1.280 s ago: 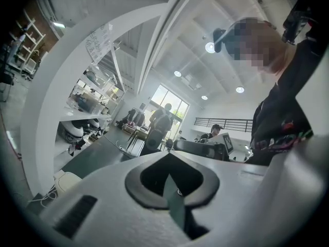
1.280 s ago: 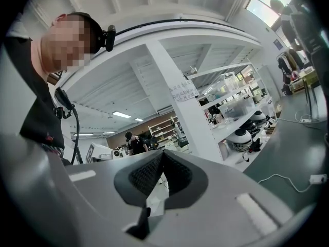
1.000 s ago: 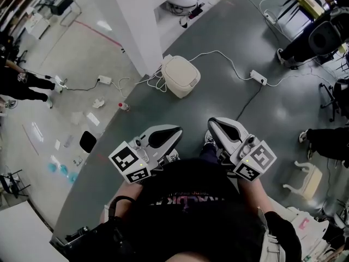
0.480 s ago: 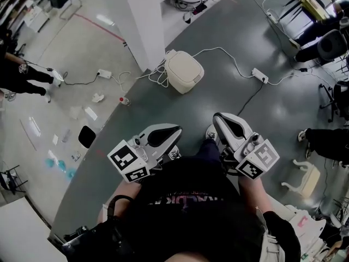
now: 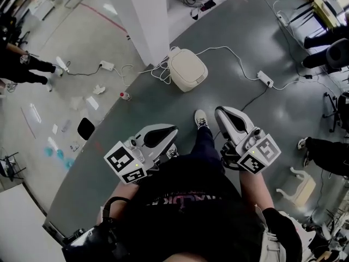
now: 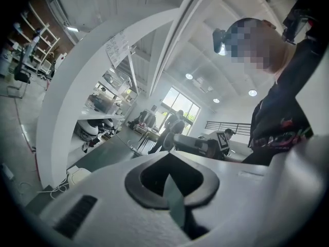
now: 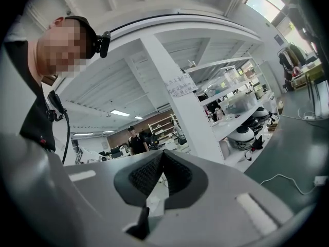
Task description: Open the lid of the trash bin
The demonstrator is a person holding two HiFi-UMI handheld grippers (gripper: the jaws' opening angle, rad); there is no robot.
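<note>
Against the white pillar (image 5: 144, 21), the person has stepped forward since a second ago, one shoe (image 5: 200, 118) now out ahead, so the approach is under way and the lid is untouched. The cream trash bin (image 5: 187, 70) sits closed on the floor at the pillar's foot. The left gripper (image 5: 172, 131) and right gripper (image 5: 222, 113) are held level at the waist, well short of the pillar, both clenched on nothing.
</note>
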